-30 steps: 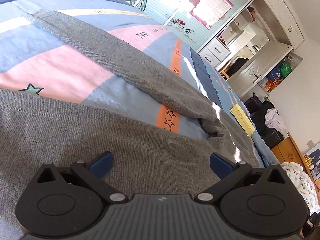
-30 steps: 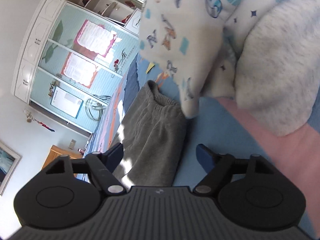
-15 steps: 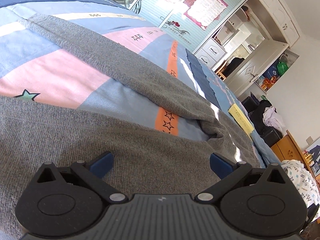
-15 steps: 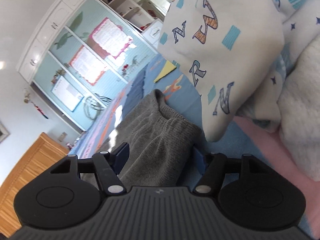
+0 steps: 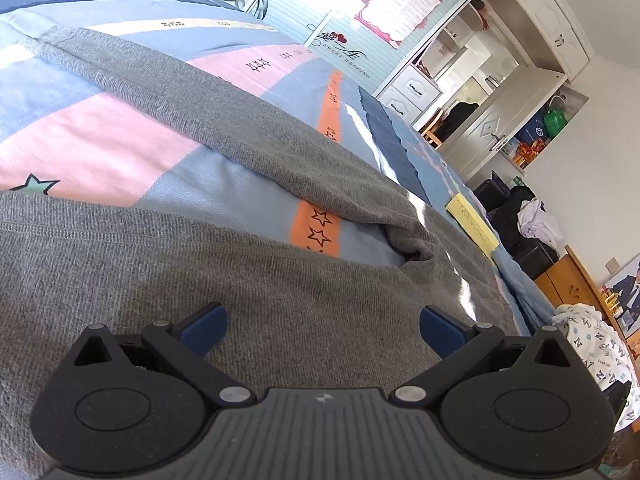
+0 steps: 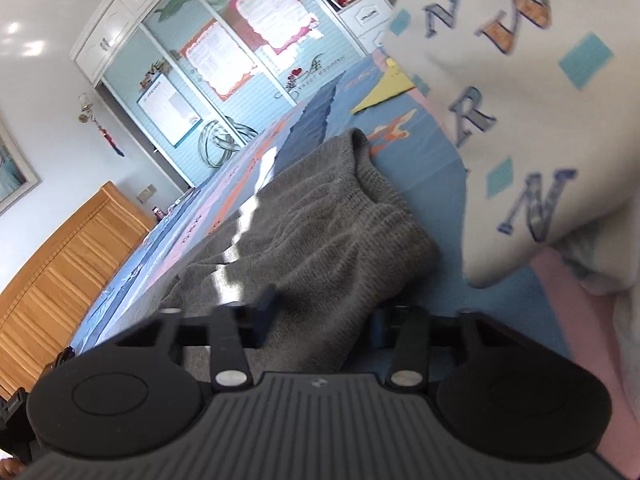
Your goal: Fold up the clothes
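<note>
Grey knit trousers [image 5: 248, 272] lie spread on a bed [image 5: 100, 152] covered by a striped blue, pink and orange sheet. Left wrist view: the left tongs [image 5: 322, 330] stand wide apart just over one trouser leg, blue pads clear of the cloth, nothing gripped. The second leg runs away beyond a strip of bare sheet.

Right wrist view: the right tongs [image 6: 320, 316] are closing, with the bunched grey waistband end of the trousers [image 6: 320, 248] between the pads. A white letter-printed garment [image 6: 512, 112] lies just beside the trousers. Wardrobe doors [image 6: 224, 64] stand behind the bed.
</note>
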